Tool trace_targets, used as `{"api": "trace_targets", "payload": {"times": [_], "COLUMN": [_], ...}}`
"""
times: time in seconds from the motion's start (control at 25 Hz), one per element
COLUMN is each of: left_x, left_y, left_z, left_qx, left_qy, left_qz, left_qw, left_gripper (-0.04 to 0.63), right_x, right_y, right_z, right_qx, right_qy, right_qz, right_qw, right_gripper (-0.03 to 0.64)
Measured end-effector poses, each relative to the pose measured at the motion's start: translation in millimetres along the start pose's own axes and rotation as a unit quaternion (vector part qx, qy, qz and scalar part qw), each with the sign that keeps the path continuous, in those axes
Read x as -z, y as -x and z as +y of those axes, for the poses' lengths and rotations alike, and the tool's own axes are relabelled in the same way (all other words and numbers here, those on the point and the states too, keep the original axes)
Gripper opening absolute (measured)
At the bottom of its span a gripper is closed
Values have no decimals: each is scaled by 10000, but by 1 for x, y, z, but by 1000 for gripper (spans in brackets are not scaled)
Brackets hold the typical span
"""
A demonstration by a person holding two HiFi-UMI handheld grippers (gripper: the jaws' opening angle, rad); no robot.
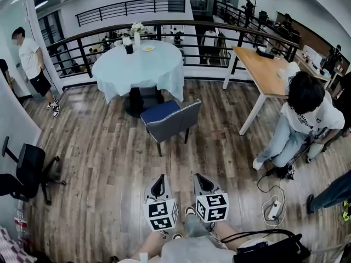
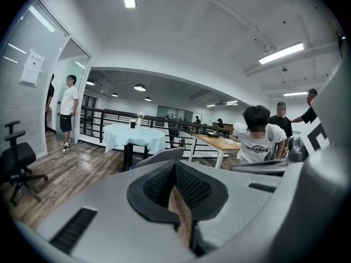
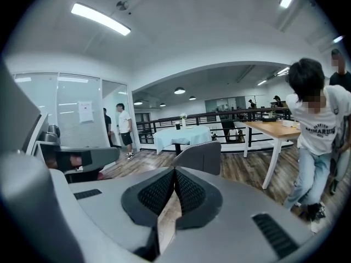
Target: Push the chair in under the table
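Grey-backed, blue-seated padded chair (image 1: pixel 160 114) looked light and rigid; your left gripper (image 1: pixel 159 181) and right gripper (image 1: pixel 199 179), both closed and empty, suited shoving its backrest (image 1: pixel 176 124) toward the cloth-draped round table (image 1: pixel 137 66).

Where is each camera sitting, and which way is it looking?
Head view: on the person's head, looking steeply down at the chair and round table; the left gripper and right gripper show below.
Left gripper view: on the left gripper, looking along its shut jaws toward the chair; the right gripper peeks in at right.
Right gripper view: on the right gripper, looking along its shut jaws toward the chair; the left gripper peeks in at left.
Shared: all three see the chair and table.
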State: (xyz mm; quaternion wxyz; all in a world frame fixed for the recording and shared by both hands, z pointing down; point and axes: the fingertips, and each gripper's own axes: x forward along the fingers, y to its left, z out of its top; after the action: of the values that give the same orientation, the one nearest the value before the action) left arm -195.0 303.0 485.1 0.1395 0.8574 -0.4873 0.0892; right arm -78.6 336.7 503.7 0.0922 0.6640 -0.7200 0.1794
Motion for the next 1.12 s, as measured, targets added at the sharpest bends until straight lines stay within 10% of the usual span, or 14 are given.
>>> {"api": "trace_targets", "payload": {"times": [1.12], "left_x": [-46], "left_y": [-191], "left_z": [-11], "left_qx": [-645], "left_qy": [49], "left_qz": [146], "left_qw": [9978], "left_gripper": [-3], "right_x": [-69], "right_y": [-160], "right_z": [-122], "right_qx": [-821], "right_qy": [14], "right_qz": [316], "right_qw": [9961], "right_gripper": [15]}}
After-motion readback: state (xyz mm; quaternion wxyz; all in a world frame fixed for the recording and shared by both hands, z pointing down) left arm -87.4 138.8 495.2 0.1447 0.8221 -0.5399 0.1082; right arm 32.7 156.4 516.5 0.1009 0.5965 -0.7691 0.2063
